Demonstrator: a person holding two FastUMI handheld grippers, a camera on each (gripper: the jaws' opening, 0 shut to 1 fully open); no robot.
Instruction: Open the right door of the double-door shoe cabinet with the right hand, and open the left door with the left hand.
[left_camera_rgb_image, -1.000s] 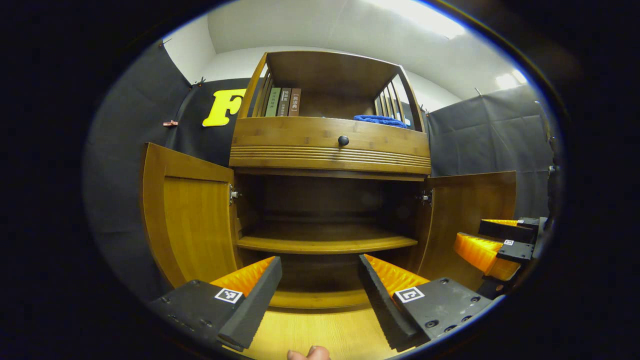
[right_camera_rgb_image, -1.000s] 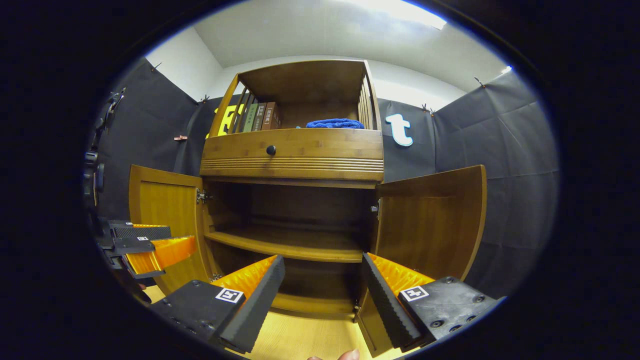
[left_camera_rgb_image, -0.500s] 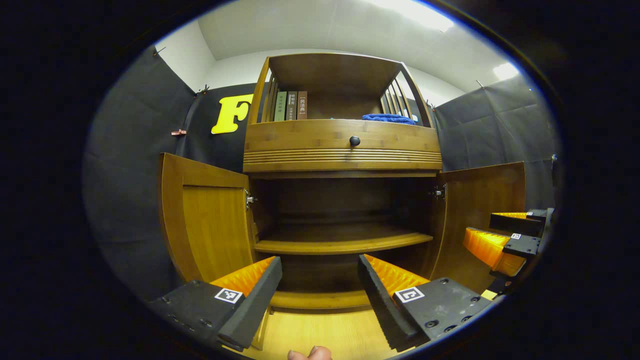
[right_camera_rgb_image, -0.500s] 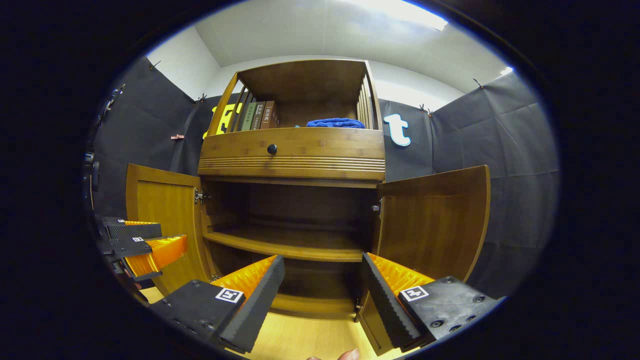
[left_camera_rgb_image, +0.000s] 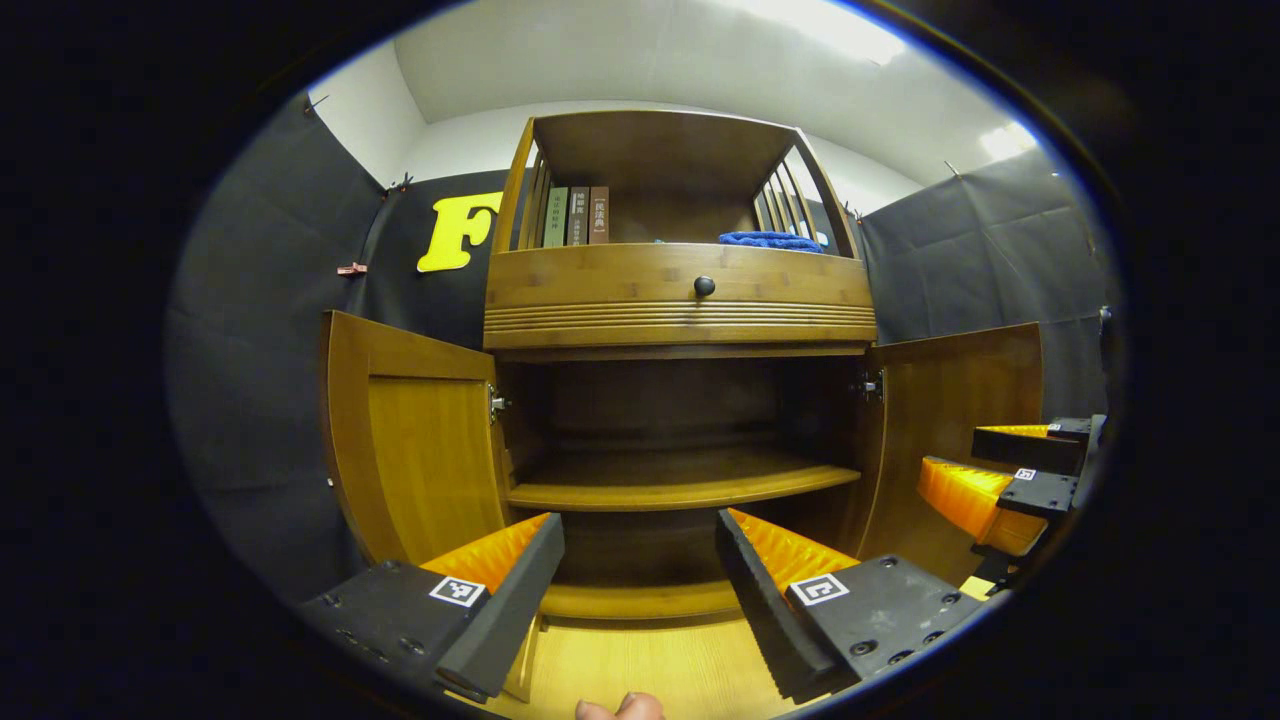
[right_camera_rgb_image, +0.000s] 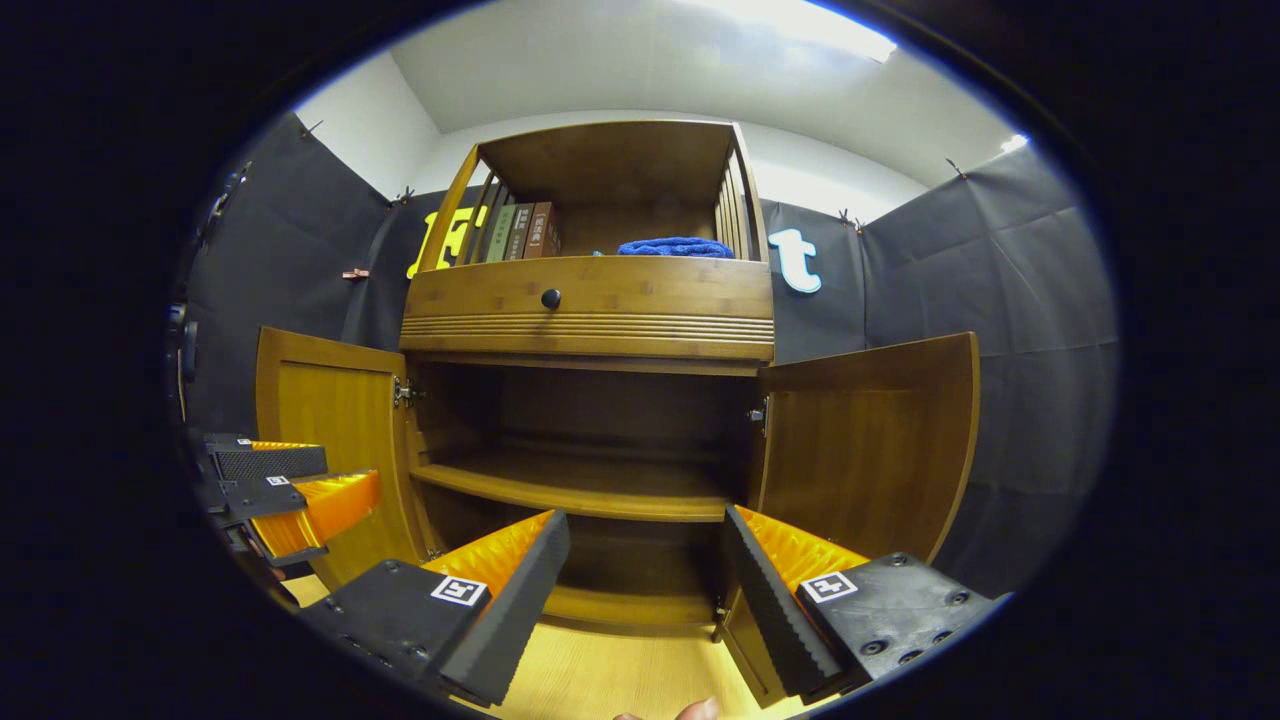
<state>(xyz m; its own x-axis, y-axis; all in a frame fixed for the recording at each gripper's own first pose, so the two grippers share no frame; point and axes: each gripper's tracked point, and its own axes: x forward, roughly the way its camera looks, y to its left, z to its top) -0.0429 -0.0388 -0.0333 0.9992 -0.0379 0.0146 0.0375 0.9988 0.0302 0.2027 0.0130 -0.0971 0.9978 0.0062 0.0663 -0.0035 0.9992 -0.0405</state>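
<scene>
Now, from my left tool I see the shoe cabinet at frame centre, both doors swung wide: left door at middle left, right door at middle right. Both tools are released, fingers spread on nothing. My right tool faces the shelf. The cabinet's back is too dark to make out; the books' spines are unreadable.

book spines too small to read

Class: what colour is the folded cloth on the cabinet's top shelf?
Blue; the cloth shows best in the right gripper view.
</scene>
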